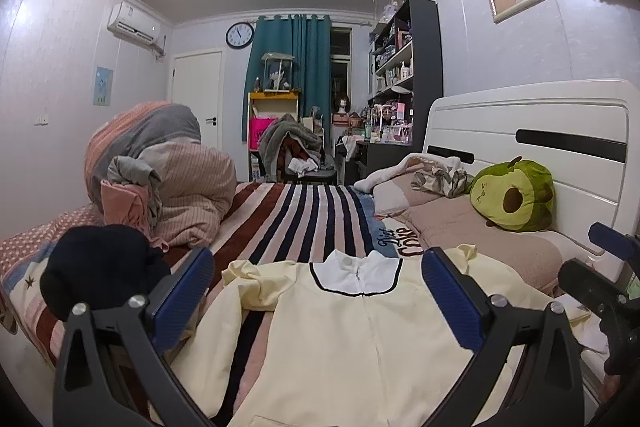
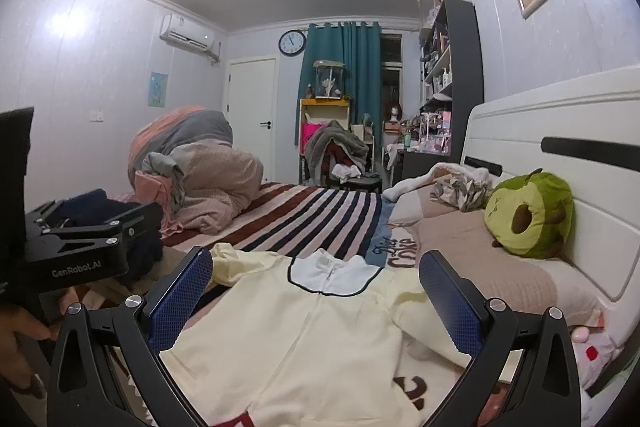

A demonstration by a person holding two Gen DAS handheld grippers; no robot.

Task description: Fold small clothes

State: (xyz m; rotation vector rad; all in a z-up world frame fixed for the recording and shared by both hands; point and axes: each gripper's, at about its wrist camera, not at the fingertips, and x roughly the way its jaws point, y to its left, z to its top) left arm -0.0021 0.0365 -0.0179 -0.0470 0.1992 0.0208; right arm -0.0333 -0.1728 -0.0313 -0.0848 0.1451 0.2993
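A small pale-yellow jacket (image 1: pixel 344 339) with a white collar and front zip lies flat on the striped bed cover, collar away from me; it also shows in the right wrist view as the jacket (image 2: pixel 304 339). My left gripper (image 1: pixel 320 291) hovers just above it, open, blue pads wide apart with nothing between them. My right gripper (image 2: pixel 316 291) is likewise open over the jacket. The left gripper's body (image 2: pixel 80 247) appears at the left of the right wrist view, held by a hand (image 2: pixel 20 327). A dark navy garment (image 1: pixel 100 267) lies left of the jacket.
A bundled pink and grey duvet (image 1: pixel 160 167) sits on the bed's far left. Pillows and a green avocado plush (image 1: pixel 516 195) rest against the white headboard (image 1: pixel 540 123) on the right. The striped cover (image 1: pixel 296 215) stretches beyond the jacket.
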